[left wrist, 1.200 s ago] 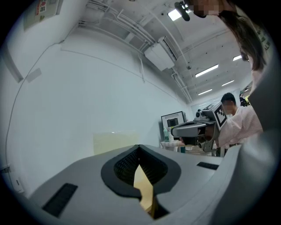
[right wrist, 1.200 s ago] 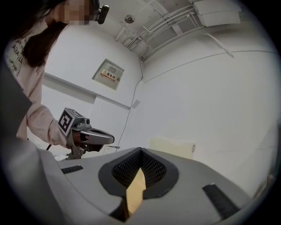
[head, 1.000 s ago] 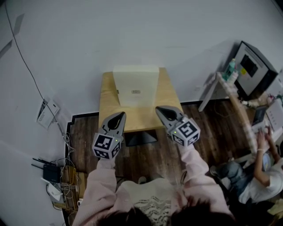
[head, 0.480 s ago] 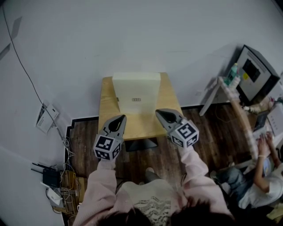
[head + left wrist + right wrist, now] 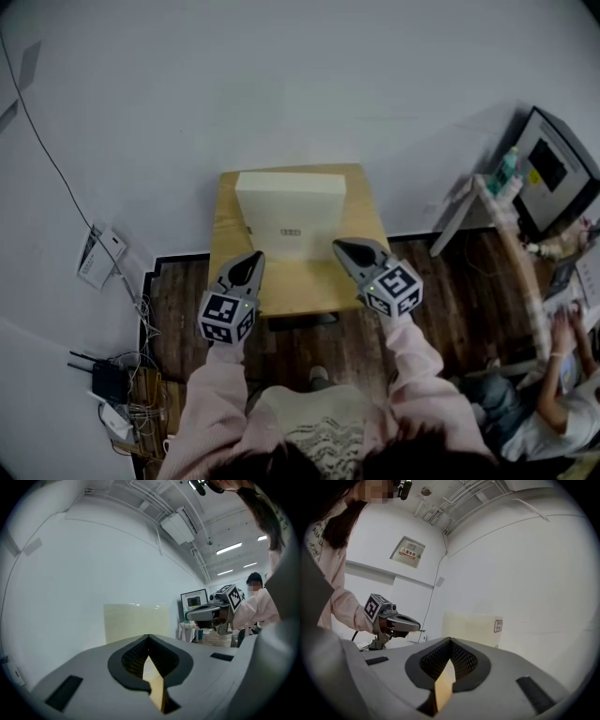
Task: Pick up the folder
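Low in the head view, our sleeves lead up to the two grippers. Our left gripper (image 5: 253,256), lower left of centre, has its jaws pressed together with nothing between them. Our right gripper (image 5: 338,246), lower right of centre, is closed and empty as well. Beyond both tips, at the frame's centre, the pale folder (image 5: 291,220) stands upright on the wooden tabletop (image 5: 362,211), close against the white wall (image 5: 281,84).

Setting: lab/office workspace, indoor.
Evidence: plain white walls; wood-plank floor (image 5: 178,291); exposed ceiling pipes w/ strip lights (image 5: 229,549); wall AC unit (image 5: 178,527); monitor (image 5: 553,173) on side desk; router (image 5: 106,378) + loose cables at floor's left edge; seated person (image 5: 553,403) by side desk; small wooden surface (image 5: 225,234) against wall.
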{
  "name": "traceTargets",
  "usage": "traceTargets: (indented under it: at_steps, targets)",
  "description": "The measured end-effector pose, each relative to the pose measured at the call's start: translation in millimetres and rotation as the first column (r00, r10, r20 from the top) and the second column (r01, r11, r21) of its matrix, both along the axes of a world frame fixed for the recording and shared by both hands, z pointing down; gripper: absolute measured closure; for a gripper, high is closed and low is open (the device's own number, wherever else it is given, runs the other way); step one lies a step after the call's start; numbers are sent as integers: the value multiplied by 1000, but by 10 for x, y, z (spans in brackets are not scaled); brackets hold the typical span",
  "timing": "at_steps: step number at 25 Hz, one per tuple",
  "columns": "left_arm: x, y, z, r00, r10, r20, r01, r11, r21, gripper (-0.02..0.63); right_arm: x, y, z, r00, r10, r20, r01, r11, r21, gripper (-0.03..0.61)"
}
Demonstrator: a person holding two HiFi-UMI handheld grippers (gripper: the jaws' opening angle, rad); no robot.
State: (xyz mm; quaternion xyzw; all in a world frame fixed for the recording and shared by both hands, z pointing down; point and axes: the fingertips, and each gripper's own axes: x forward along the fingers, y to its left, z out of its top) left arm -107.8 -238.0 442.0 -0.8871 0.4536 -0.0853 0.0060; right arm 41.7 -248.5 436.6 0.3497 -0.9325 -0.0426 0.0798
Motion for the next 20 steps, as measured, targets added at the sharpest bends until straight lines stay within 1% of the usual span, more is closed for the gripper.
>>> traceTargets:
  at_steps: [4, 9, 20]
  targets:
    - [30, -138, 86, 1000, -2, 7, 2, 999, -43, 612, 45, -151, 63, 1000, -20, -7, 19, 1000, -20, 581]
    - [-9, -272, 100, 1000, -28, 5, 28, 998, -48, 612, 92, -293, 135, 999, -26, -25, 25, 999, -41, 581]
    - [-181, -495, 186, 998, -69, 13, 70, 996, -63, 612, 277, -573, 238, 997, 38, -70, -43, 997, -61, 580]
